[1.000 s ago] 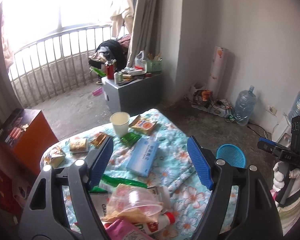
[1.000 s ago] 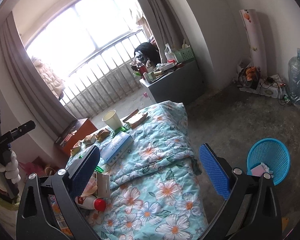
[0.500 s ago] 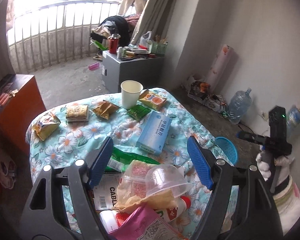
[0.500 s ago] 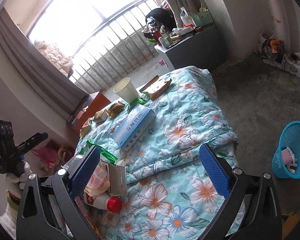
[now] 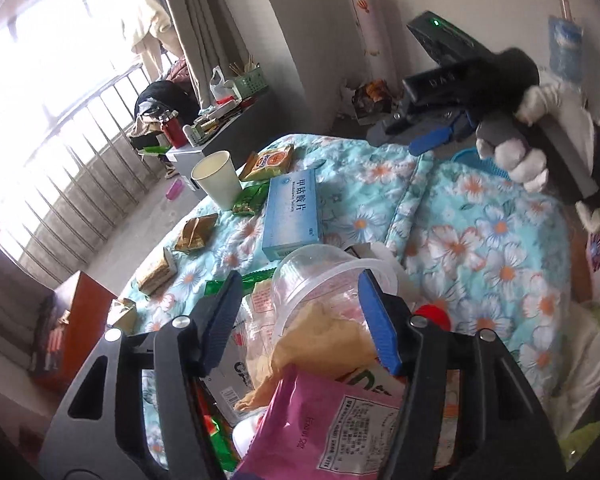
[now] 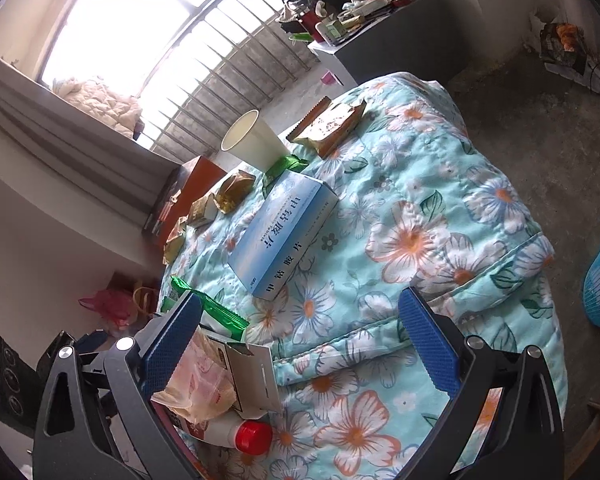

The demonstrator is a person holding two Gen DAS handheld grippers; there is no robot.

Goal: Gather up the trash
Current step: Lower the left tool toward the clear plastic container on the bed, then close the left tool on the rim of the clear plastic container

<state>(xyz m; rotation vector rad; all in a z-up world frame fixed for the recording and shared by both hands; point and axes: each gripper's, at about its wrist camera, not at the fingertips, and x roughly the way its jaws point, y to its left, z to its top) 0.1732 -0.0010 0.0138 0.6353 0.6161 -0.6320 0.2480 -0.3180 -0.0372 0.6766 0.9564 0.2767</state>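
The left gripper (image 5: 300, 316) is being lowered, its fingers (image 5: 376, 320) being narrowed around, not yet clenched on, the clear plastic cup (image 5: 320, 280) in the near trash pile, while the right gripper (image 6: 300, 340) is being held released.

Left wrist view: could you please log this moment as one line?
left tool: jaws just closing around clear cup, not yet gripped | right tool: open

Left gripper (image 5: 300, 316) dropped onto clear plastic cup (image 5: 324, 280), fingers closing around it.
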